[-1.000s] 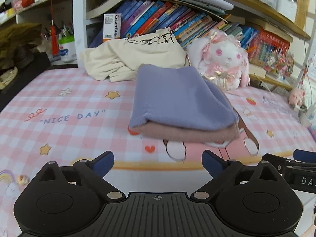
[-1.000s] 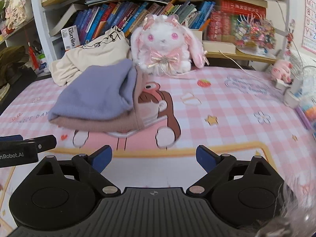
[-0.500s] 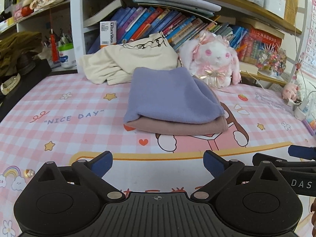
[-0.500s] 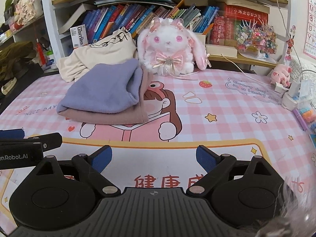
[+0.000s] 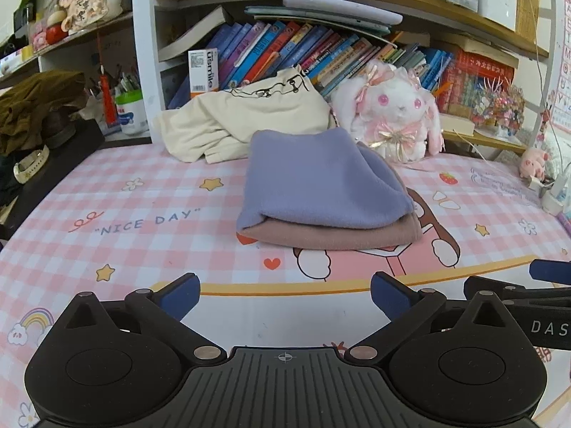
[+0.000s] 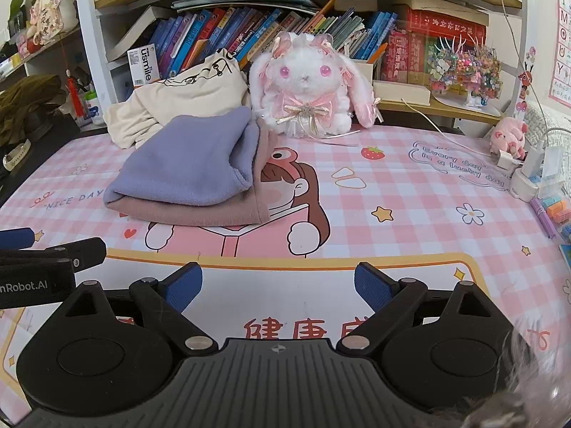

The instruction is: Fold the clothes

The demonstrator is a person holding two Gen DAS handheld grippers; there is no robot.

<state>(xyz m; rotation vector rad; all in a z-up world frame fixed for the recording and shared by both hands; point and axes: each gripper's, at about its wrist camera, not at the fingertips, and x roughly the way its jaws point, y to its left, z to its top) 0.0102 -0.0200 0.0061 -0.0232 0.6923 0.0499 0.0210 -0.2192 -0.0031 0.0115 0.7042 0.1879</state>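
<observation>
Hovering over the near edge of the pink checked mat (image 5: 150, 207), both tools are empty. Left gripper (image 5: 284, 294): jaws spread wide, nothing between the blue pads. Right gripper (image 6: 278, 285): likewise released, pads apart, only printed mat under the gap. The two sit side by side, each visible at the edge of the other's view.

Task items:
- Purple garment (image 5: 317, 174), folded into a neat rectangle, lies on top of a pinkish-brown garment (image 5: 342, 237), also folded. The stack sits mid-mat, toward the far edge, well apart from both grippers. The lower piece sticks out a little along the stack's near and right sides.
- Cream garment (image 5: 249, 121), unfolded and bunched, heaped at the far edge of the mat against the bookshelf (image 5: 285, 50), just behind the stack and beside the plush rabbit (image 5: 396, 114).

Step in hand (judgement): two pieces look finished and stacked; this reads as a pause between garments, with the cream one left to do.

Next move calls for (judgement): reaching past the stack to the far edge, pinching the cream fabric at two separated points, and dragging it onto bare mat near the front so it can be spread flat. The reach should pass left of the stack to avoid toppling it, and clear of the rabbit. The heap hides collar and hem, so grip points cannot be chosen yet.
</observation>
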